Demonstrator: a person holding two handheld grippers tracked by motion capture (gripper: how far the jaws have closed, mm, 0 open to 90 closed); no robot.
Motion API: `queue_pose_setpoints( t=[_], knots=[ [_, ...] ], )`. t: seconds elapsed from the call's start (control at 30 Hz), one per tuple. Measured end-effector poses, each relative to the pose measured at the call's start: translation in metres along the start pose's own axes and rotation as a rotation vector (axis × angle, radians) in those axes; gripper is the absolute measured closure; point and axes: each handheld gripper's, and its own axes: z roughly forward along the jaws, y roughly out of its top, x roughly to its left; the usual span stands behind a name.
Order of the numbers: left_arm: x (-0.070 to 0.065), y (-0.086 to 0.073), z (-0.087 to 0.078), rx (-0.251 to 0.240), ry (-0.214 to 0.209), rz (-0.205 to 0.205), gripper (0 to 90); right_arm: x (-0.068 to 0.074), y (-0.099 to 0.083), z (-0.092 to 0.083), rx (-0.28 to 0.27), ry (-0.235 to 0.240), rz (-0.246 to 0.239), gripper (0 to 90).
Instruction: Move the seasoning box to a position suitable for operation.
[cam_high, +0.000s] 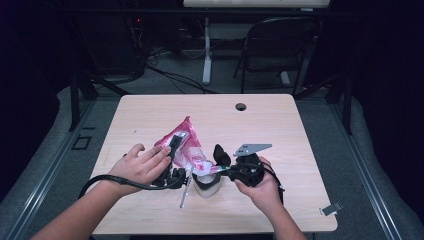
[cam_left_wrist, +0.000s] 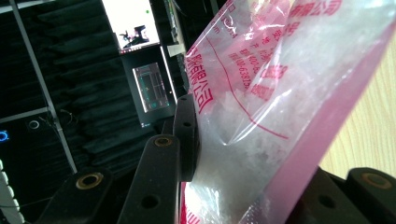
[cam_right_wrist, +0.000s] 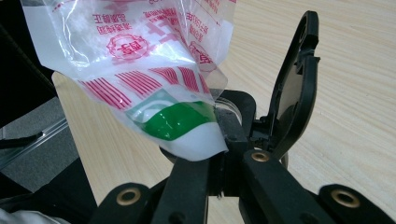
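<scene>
Both grippers grasp one plastic bag (cam_high: 186, 145) above the tabletop (cam_high: 280, 130): the left gripper (cam_high: 175, 145) clamps its pink side, the right gripper (cam_high: 220, 169) its green corner.

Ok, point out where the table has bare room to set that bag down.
Bare wood lies along the far edge around the round cable hole, and right of the right gripper. It is crowded at the near middle: pink-printed clear plastic bag, left gripper, black-lidded container.

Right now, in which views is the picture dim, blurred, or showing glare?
High view: dark room, lit pale wooden table, pink printed plastic bag small. Left gripper view: bag soft, very close; bright screen glares. Right gripper view: bag sharp, glossy highlights.
</scene>
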Motion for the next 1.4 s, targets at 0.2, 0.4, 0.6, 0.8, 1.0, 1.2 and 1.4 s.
queue_pose_setpoints(
  t=[0.2,0.4,0.6,0.8,1.0,1.2,1.4],
  knots=[
    [-0.0002,0.0005,0.0002,-0.003,0.002,0.004,74.9,0.0000,-0.0004,0.0008,0.002,-0.005,-0.002,90.0],
    [0.0003,0.0007,0.0002,-0.003,0.003,0.010,74.8,-0.0003,-0.0008,0.0020,0.007,-0.004,-0.005,90.0],
    [0.0011,0.0011,-0.0002,-0.003,0.005,0.017,74.7,-0.0002,-0.0011,0.0026,0.011,-0.006,-0.005,90.0],
    [0.0025,0.0014,-0.0007,-0.004,0.013,0.018,74.8,0.0001,-0.0014,0.0034,0.015,-0.004,-0.004,90.0],
    [0.0036,0.0025,-0.0014,-0.010,0.026,0.020,74.7,-0.0005,-0.0019,0.0040,0.016,-0.007,-0.002,90.0],
    [0.0050,0.0032,-0.0024,-0.010,0.038,0.026,74.7,-0.0005,-0.0027,0.0058,0.022,-0.006,-0.002,90.0],
    [0.0052,0.0035,-0.0027,-0.011,0.037,0.023,74.4,-0.0006,-0.0028,0.0058,0.023,-0.008,-0.002,90.0]
  ],
)
